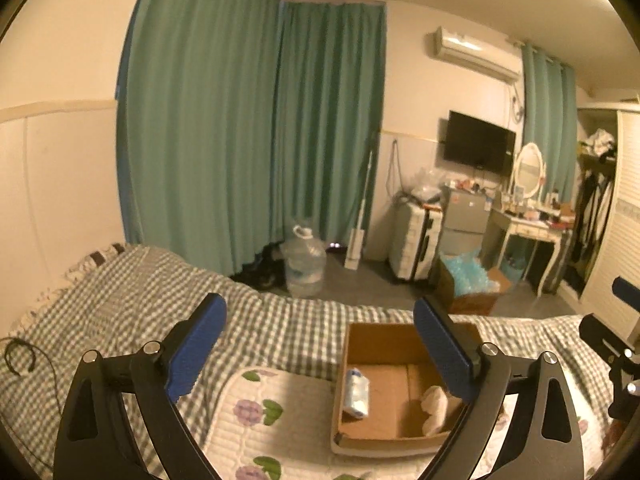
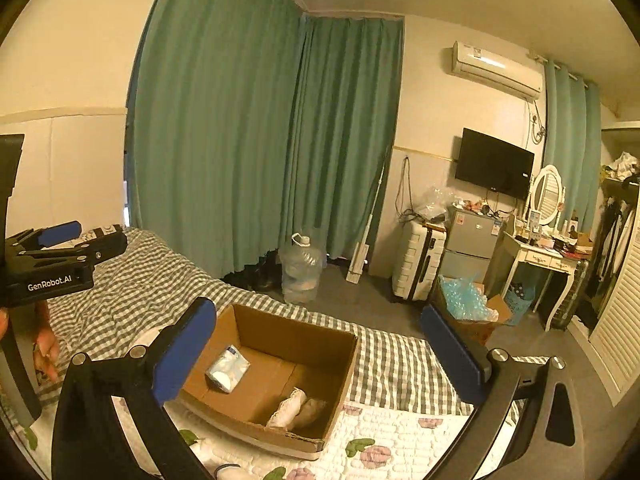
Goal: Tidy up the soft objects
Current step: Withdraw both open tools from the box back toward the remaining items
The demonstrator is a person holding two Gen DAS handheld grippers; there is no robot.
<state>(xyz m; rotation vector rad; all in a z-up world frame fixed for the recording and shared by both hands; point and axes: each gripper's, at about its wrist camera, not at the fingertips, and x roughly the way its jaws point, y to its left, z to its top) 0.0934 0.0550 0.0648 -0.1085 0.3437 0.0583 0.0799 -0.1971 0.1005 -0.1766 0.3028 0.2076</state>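
Open brown cardboard box [image 2: 276, 364] on bed: white-blue soft tissue pack [image 2: 227, 369] at box left, rolled cream cloth [image 2: 289, 403] at box near-right corner. Both judged light, compressible; pinch mid-body. Left gripper [image 1: 320, 354], right gripper [image 2: 320, 354]: jaws spread, empty, above box.

Open-jawed right claw [image 2: 318, 350] above cardboard box [image 2: 296, 336]

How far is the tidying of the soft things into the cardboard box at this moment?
Partly done, it seems. The cardboard box on the bed already holds a tissue pack and a rolled white cloth. Nothing is in hand: the left claw and the right claw are both open and empty. Whether more soft things wait outside the box, these views do not show.
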